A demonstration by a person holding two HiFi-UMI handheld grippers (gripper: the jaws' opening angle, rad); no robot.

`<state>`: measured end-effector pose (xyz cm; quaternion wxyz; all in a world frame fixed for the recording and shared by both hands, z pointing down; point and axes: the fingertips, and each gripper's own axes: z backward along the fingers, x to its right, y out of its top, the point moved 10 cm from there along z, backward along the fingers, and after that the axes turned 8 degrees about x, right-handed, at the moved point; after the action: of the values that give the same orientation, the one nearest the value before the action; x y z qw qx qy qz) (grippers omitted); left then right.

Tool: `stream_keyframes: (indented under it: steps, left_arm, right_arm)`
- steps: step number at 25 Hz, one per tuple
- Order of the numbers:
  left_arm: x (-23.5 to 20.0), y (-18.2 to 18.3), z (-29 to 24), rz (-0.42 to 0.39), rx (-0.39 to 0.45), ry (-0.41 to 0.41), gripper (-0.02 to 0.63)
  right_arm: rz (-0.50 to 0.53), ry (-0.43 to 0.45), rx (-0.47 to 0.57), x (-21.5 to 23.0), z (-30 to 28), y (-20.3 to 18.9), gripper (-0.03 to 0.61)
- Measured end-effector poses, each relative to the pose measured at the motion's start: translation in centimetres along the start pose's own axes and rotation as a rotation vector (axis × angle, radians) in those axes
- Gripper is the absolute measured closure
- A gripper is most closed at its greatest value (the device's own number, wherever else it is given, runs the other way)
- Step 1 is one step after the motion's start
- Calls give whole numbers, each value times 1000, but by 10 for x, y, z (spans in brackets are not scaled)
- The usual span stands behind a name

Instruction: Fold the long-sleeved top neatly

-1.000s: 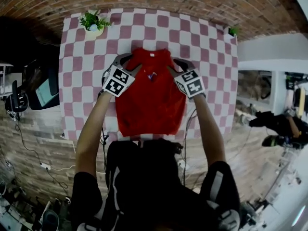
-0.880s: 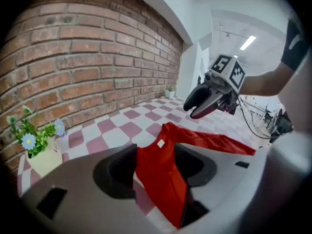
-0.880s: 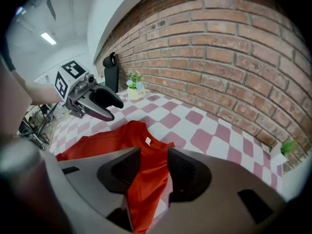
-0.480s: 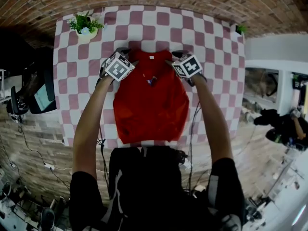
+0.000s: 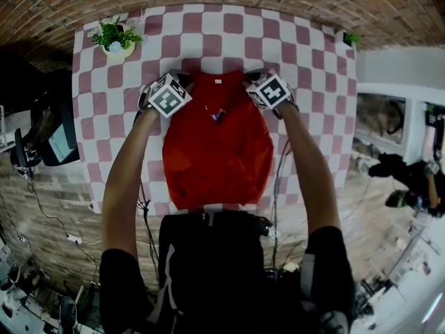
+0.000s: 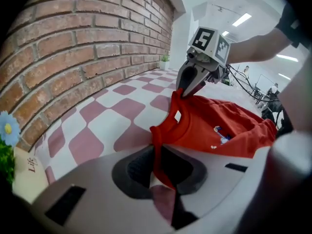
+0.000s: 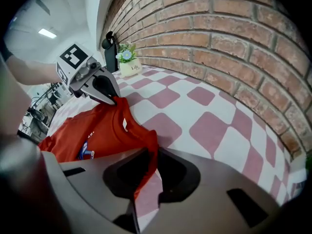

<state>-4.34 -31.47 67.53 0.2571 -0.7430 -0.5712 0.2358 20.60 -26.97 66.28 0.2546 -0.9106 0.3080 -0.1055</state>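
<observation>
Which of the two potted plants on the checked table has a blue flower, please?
The larger plant in the cream pot at the table's far left corner; the small plant at the far right corner shows only green leaves.

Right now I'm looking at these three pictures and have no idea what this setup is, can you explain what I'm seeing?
No robot here: a person holds a two-jaw gripper in each hand. The head view looks down from a camera on their head; the two gripper views come from cameras riding on each gripper. A red top lies on a checked tablecloth, a small potted plant near one corner. The left gripper and right gripper sit at the top's shoulders, jaws closing on the red fabric between them.
</observation>
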Motion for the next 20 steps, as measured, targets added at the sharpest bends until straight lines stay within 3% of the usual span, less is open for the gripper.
stream_keyframes:
  steps: [8, 14, 20]
  left_arm:
    - [-29, 23, 10, -55, 69, 102, 577]
    - [-49, 43, 30, -118, 128, 167, 580]
    - [-23, 63, 75, -232, 225, 204, 581]
  right_arm:
    - [10, -76, 59, 27, 8, 20, 528]
    - [45, -117, 159, 29, 35, 52, 529]
    - [135, -171, 252, 5, 83, 58, 532]
